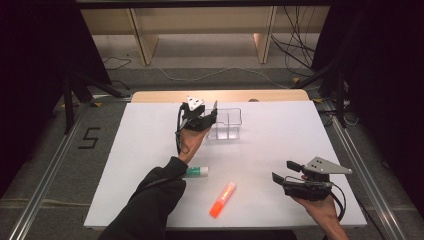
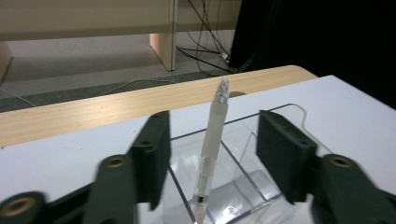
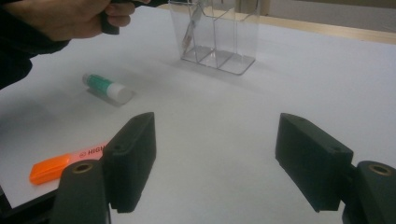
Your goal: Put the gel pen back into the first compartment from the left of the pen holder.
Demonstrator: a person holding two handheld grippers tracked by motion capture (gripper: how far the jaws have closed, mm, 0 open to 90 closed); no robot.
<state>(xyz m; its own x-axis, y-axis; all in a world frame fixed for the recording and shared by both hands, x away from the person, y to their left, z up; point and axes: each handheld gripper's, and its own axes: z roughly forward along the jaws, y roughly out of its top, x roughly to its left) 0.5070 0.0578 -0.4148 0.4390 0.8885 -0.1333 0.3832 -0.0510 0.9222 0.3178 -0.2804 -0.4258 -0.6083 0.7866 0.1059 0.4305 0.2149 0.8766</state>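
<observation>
clear plastic makes up the organizer (image 1: 226, 125) standing at the far middle of the white surface (image 1: 150, 130), split into compartments by inner walls. a frosted, translucent pen (image 2: 211, 144) stands in it, leaning a little, its lower end down inside one of the compartments at the organizer's left end and its tip rising above the rim. the left claw (image 1: 209, 113) hangs just at that left end of the organizer; in the left gripper view its two black jaws stand apart on either side of the pen, with clear gaps between the pads and the pen, so it is open and grips nothing.

the right claw (image 1: 283, 171) hovers low over the near right part of the surface, well apart from the organizer, jaws wide open with bare white surface between them. an orange highlighter (image 1: 223, 199) lies near the front edge, angled, between the two forearms. a glue stick (image 1: 196, 171) with a green label and white cap lies on its side just beside the person's left sleeve.
</observation>
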